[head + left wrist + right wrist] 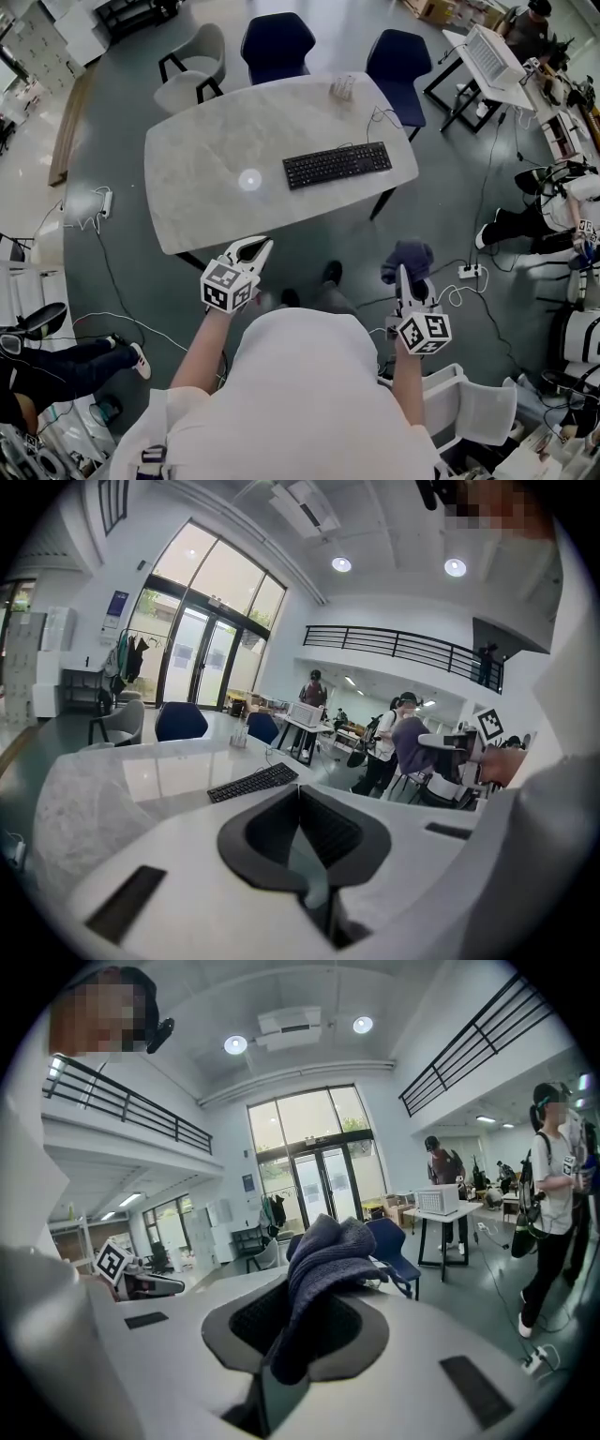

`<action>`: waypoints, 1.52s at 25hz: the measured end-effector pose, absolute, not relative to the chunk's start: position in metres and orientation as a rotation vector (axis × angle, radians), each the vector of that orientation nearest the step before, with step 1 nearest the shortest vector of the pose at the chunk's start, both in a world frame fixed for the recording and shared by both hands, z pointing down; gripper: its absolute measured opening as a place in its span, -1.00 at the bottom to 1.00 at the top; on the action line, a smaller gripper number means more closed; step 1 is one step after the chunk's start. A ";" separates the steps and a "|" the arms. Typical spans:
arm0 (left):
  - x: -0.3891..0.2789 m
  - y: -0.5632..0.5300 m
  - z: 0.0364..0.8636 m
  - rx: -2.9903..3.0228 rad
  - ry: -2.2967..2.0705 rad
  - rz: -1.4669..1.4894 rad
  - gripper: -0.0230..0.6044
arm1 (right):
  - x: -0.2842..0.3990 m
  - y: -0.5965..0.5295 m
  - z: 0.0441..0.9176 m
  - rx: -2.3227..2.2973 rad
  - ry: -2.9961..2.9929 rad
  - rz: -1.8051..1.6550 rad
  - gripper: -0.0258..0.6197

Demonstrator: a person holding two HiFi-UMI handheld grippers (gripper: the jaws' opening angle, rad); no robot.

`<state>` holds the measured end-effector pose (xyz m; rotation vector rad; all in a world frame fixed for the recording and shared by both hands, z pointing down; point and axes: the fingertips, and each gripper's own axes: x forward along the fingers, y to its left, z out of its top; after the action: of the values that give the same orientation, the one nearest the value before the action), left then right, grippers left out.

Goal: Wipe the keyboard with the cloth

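Note:
A black keyboard [337, 165] lies on the right half of the pale marble table [206, 178]; the left gripper view also shows the keyboard [253, 782], ahead on the tabletop. My left gripper [261, 247] hangs at the table's near edge, jaws shut with nothing between them. My right gripper [405, 272] is off the table's near right corner, over the floor, shut on a bunched dark blue cloth [407, 258]. In the right gripper view the cloth [323, 1269] bulges up out of the jaws and hides most of what lies ahead.
A small glass holder [343, 86] stands at the table's far edge, with a thin cable [384, 120] beside it. Dark blue chairs [277, 42] and a grey chair [192, 66] line the far side. Cables and a power strip [469, 272] lie on the floor to the right.

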<state>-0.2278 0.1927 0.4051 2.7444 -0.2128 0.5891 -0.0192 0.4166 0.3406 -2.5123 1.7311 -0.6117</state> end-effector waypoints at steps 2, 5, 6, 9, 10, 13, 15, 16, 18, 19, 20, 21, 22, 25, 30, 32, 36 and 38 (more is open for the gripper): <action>-0.224 0.190 0.406 2.743 -0.213 0.594 -0.90 | -0.015 0.413 0.342 -2.508 1.735 -0.618 -0.71; -0.215 0.187 0.407 2.742 -0.225 0.601 -0.90 | -0.004 0.410 0.346 -2.496 1.738 -0.629 -0.71; -0.212 0.186 0.408 2.742 -0.233 0.603 -0.90 | 0.001 0.409 0.348 -2.491 1.738 -0.631 -0.71; -0.205 0.178 0.408 2.732 -0.265 0.600 -0.90 | 0.014 0.403 0.351 -2.477 1.729 -0.639 -0.71; -0.203 0.176 0.408 2.727 -0.276 0.595 -0.90 | 0.019 0.399 0.352 -2.471 1.731 -0.642 -0.71; -0.192 0.170 0.408 2.718 -0.299 0.596 -0.90 | 0.033 0.388 0.354 -2.451 1.754 -0.647 -0.71; -0.182 0.165 0.410 2.716 -0.310 0.604 -0.90 | 0.044 0.380 0.356 -2.433 1.776 -0.652 -0.71; -0.176 0.163 0.411 2.713 -0.315 0.608 -0.90 | 0.050 0.376 0.357 -2.421 1.788 -0.654 -0.71; -0.163 0.156 0.411 2.708 -0.323 0.608 -0.90 | 0.061 0.367 0.358 -2.399 1.812 -0.651 -0.71; -0.156 0.152 0.411 2.706 -0.325 0.607 -0.90 | 0.067 0.363 0.358 -2.392 1.823 -0.648 -0.71; -0.149 0.149 0.411 2.704 -0.328 0.608 -0.90 | 0.073 0.359 0.358 -2.384 1.831 -0.647 -0.71; -0.144 0.147 0.411 2.700 -0.333 0.610 -0.90 | 0.078 0.354 0.358 -2.375 1.839 -0.650 -0.71; -0.138 0.145 0.410 2.696 -0.340 0.613 -0.90 | 0.083 0.350 0.358 -2.364 1.847 -0.656 -0.71; -0.121 0.139 0.409 2.683 -0.359 0.623 -0.90 | 0.101 0.338 0.360 -2.336 1.871 -0.675 -0.71; -0.094 0.126 0.412 2.674 -0.397 0.640 -0.90 | 0.135 0.321 0.372 -2.307 1.876 -0.714 -0.71; -0.088 0.120 0.414 2.663 -0.427 0.645 -0.90 | 0.147 0.315 0.376 -2.294 1.881 -0.726 -0.71; -0.074 0.114 0.419 2.637 -0.470 0.668 -0.90 | 0.170 0.305 0.380 -2.261 1.900 -0.738 -0.71; -0.065 0.113 0.422 2.626 -0.485 0.677 -0.90 | 0.183 0.301 0.384 -2.245 1.910 -0.748 -0.71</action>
<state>-0.0654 0.1129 0.4224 2.6256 -0.4854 0.6774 0.1833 0.3007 0.3836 -2.2453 1.9096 -0.7480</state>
